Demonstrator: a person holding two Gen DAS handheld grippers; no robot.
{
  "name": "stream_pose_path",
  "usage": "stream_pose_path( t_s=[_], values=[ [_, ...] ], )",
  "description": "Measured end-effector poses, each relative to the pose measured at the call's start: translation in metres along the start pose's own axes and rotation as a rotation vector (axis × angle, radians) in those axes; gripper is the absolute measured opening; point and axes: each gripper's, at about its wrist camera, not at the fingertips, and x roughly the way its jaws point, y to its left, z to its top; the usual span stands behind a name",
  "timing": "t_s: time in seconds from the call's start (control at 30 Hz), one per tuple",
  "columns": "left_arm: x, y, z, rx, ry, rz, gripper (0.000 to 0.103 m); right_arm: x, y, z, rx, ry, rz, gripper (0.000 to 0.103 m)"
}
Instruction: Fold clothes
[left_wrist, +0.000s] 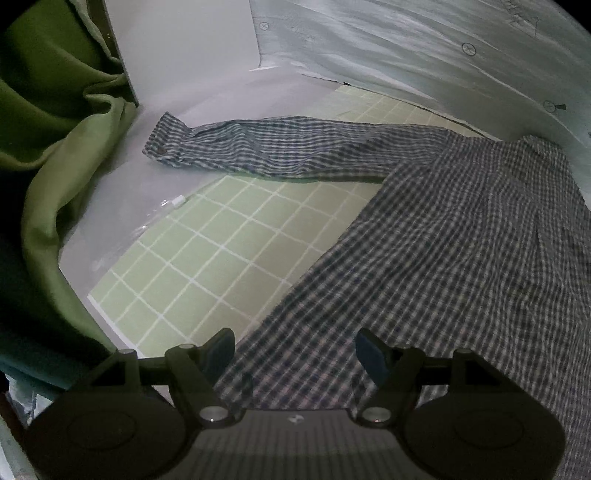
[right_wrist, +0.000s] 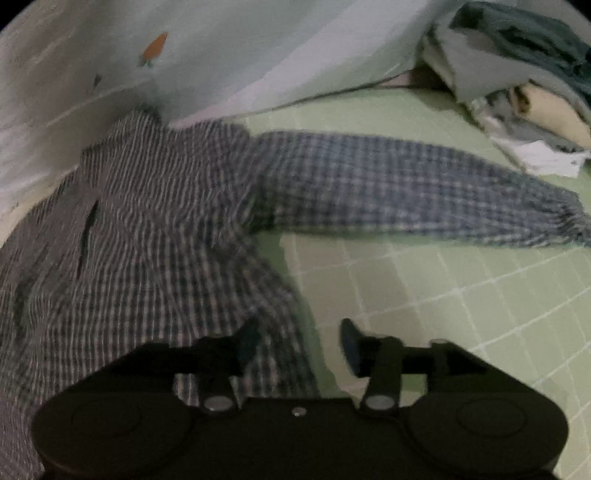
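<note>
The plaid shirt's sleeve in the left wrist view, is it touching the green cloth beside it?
Apart. In the left wrist view the sleeve ends at its cuff, with bare white surface between the cuff and the green cloth.

Both views are dim and greenish, with black fisheye corners and lines bowed toward the rim. The right wrist view is smeared by motion blur (the checked shirt most of all). The left wrist view is sharper, the gripper bodies dark silhouettes.

Shirt lies on mat (sleeves outspread).
</note>
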Motion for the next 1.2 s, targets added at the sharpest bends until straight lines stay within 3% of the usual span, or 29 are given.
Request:
stream_pose_path(
  t_s=[0.07, 0.4, 0.67, 0.8, 0.87, 0.9, 0.93, 1.0, 1.03, 1.2],
  values=[
    [0.002, -0.003, 0.004, -0.012, 0.003, -0.002, 0.074, 0.001, 0.002, 0.011, -0.008, -0.031, -0.011, 0.076],
    [0.039, -0.018, 0.037, -0.034, 0.026, -0.021, 0.075, 0.054, 0.072, 0.102, -0.091, -0.122, 0.084, 0.091],
    [0.081, -0.026, 0.059, -0.081, -0.017, 0.018, 0.075, 0.159, 0.169, 0.181, -0.211, -0.175, 0.206, 0.091],
    [0.091, -0.022, 0.062, -0.096, -0.030, 0.013, 0.075, 0.200, 0.207, 0.201, -0.249, -0.189, 0.220, 0.091],
    [0.094, -0.019, 0.062, -0.105, -0.031, 0.017, 0.075, 0.215, 0.220, 0.205, -0.273, -0.181, 0.210, 0.085],
    [0.094, -0.018, 0.063, -0.109, -0.035, 0.021, 0.075, 0.221, 0.223, 0.207, -0.283, -0.169, 0.226, 0.070],
    [0.093, -0.017, 0.063, -0.112, -0.041, 0.024, 0.075, 0.226, 0.226, 0.208, -0.294, -0.155, 0.251, 0.042],
    [0.091, -0.016, 0.063, -0.115, -0.047, 0.022, 0.075, 0.234, 0.231, 0.209, -0.322, -0.135, 0.287, 0.015],
    [0.090, -0.015, 0.062, -0.114, -0.046, 0.020, 0.075, 0.235, 0.234, 0.209, -0.337, -0.142, 0.281, 0.011],
    [0.087, -0.012, 0.059, -0.105, -0.050, 0.032, 0.075, 0.248, 0.244, 0.226, -0.343, -0.155, 0.222, 0.008]
  ],
)
